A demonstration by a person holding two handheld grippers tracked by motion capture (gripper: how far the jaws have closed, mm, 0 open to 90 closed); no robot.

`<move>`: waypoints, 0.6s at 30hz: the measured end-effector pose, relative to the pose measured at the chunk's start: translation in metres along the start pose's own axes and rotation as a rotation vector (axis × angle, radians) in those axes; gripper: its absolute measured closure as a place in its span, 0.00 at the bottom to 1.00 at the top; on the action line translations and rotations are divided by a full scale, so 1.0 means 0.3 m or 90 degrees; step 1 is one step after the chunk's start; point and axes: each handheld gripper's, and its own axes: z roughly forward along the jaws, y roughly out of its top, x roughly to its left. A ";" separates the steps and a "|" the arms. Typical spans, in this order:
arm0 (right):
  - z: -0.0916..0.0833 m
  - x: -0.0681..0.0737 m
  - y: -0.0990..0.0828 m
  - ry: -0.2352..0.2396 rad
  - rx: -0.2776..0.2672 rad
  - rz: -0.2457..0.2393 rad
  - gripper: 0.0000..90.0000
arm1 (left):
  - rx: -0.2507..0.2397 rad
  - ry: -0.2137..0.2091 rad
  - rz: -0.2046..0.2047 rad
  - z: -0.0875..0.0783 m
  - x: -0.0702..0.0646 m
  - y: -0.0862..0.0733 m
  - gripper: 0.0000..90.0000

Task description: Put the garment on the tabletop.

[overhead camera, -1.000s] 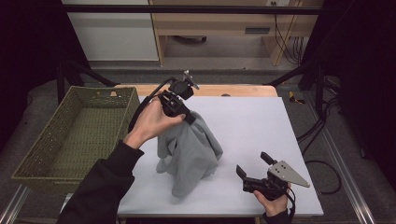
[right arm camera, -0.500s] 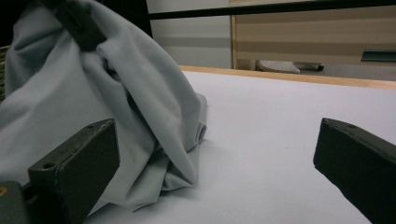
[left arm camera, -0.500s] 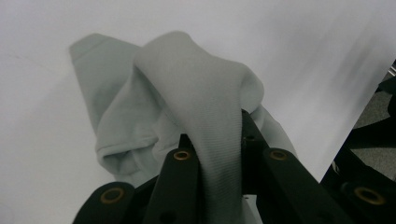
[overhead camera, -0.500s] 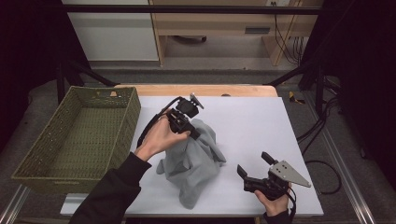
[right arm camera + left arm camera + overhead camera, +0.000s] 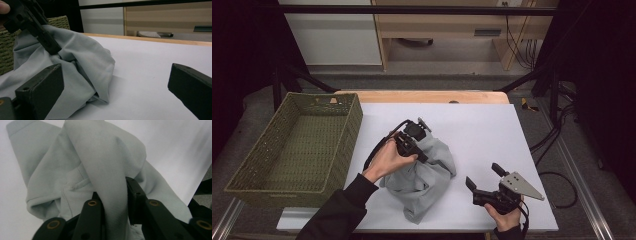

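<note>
Cloth (image 5: 424,172), pale grey and crumpled, is heaped on the white table (image 5: 492,130) a little left of centre, toward the near edge. A fold at its upper part is pinched by the left gripper (image 5: 421,152), whose jaws are seen clamped on a band of the fabric in the left gripper view, where the cloth (image 5: 82,165) spreads out beyond the jaws and onto the white surface. The gripper is held by the left hand (image 5: 387,160), with a dark sleeve (image 5: 337,215) entering from the bottom of the high view and a black cable looping from the gripper's back.

The right gripper (image 5: 484,180) is held low near the front right of the table by the right hand (image 5: 504,217), well apart from the cloth, with a grey three-cornered plate (image 5: 521,185) on top. Its jaws are spread wide with nothing between them; in the right gripper view the cloth (image 5: 75,62) is seen ahead and to the left, with the left gripper (image 5: 53,51) pressed into its top.

A green woven basket (image 5: 344,125) is set at the left edge of the table, just beside the white surface. A wooden strip (image 5: 422,96) is seen along the table's far edge.
</note>
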 end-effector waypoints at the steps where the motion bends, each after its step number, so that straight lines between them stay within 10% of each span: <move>1: -0.001 -0.005 -0.003 -0.004 0.010 -0.016 0.01 | -0.003 0.001 0.000 -0.001 0.000 0.000 0.76; 8: -0.001 -0.007 -0.002 -0.004 0.011 -0.016 0.01 | -0.085 0.025 0.020 -0.051 -0.015 0.001 0.28; 18: -0.005 -0.012 0.000 0.000 0.007 -0.013 0.01 | -0.222 0.042 0.032 -0.135 -0.034 -0.038 0.11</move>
